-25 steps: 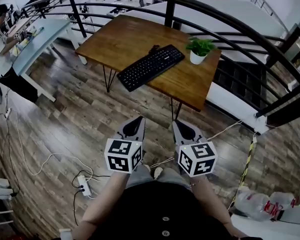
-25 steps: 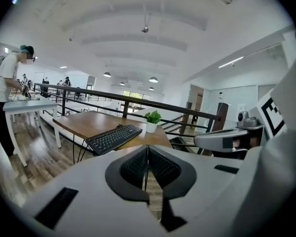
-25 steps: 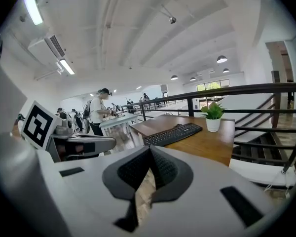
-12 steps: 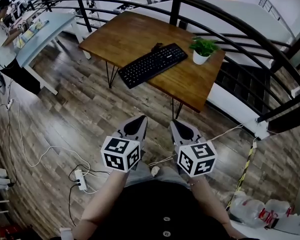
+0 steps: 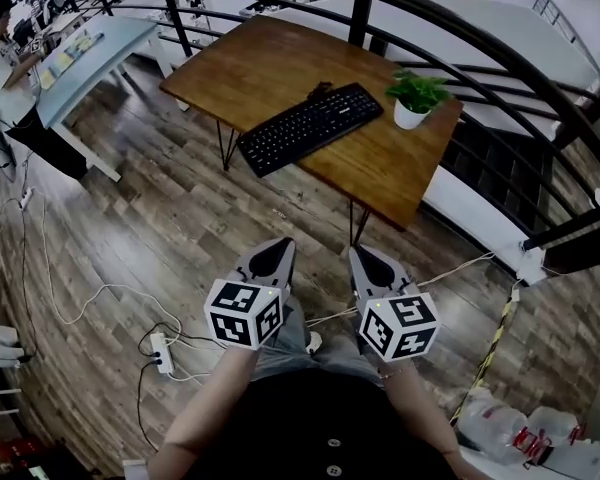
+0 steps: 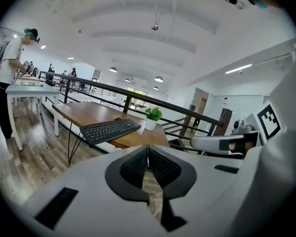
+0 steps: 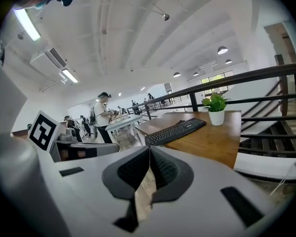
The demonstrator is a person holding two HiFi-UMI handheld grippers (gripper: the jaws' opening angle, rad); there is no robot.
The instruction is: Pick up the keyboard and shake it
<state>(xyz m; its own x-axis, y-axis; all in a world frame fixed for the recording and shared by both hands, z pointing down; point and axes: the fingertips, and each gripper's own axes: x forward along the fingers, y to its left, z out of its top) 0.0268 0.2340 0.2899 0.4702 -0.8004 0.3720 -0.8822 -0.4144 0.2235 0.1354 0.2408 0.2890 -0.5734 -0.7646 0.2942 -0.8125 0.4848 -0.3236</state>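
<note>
A black keyboard (image 5: 311,128) lies slantwise on a wooden table (image 5: 270,68), well ahead of me; it also shows in the left gripper view (image 6: 110,130) and the right gripper view (image 7: 175,131). Both grippers hang close to my body, over the floor and short of the table. My left gripper (image 5: 275,242) is shut with nothing in it, its pads meeting (image 6: 147,148). My right gripper (image 5: 355,252) is likewise shut and empty (image 7: 149,150).
A small potted plant (image 5: 417,97) stands by the keyboard's far right end. A black curved railing (image 5: 500,53) runs behind the table. A person works at a pale table (image 5: 75,63) on the left. A power strip (image 5: 161,353) and cables lie on the wooden floor.
The view has shifted a little: the table and keyboard sit slightly nearer and further right. Both grippers stay shut in the same place before my body.
</note>
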